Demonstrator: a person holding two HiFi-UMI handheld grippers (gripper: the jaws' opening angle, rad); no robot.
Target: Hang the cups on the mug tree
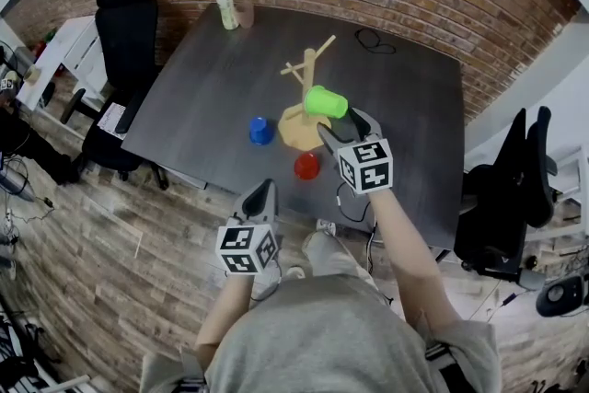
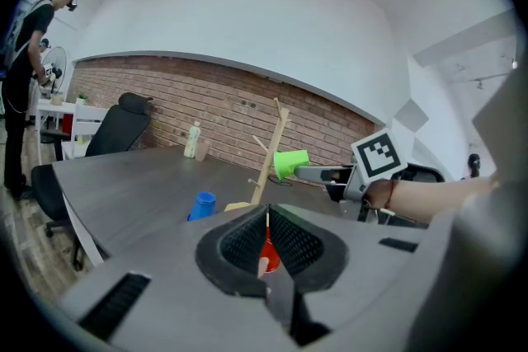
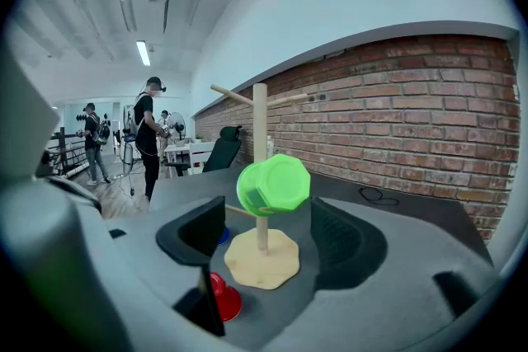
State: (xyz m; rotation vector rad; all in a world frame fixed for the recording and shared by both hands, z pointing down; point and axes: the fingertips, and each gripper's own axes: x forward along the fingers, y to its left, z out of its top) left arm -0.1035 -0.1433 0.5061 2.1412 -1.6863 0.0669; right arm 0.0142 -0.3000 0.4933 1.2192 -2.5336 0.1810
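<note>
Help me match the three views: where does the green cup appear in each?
Head view: green cup at centre, on the mug tree.
Left gripper view: just right of centre, right of the mug tree.
Right gripper view: centre, in front of the mug tree.
Shared landmark: the mug tree.

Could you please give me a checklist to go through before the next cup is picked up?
1. green cup seated on the mug tree: ok, hanging on its side.
2. right claw clear of the green cup: ok, jaws wide apart, pads not touching.
3. left claw free: ok, shut, holding nothing.
4. red cup reachable: ok, on the table beside the tree's base.
5. blue cup reachable: ok, on the table left of the base.
6. spare hanging room: ok, upper pegs bare.
</note>
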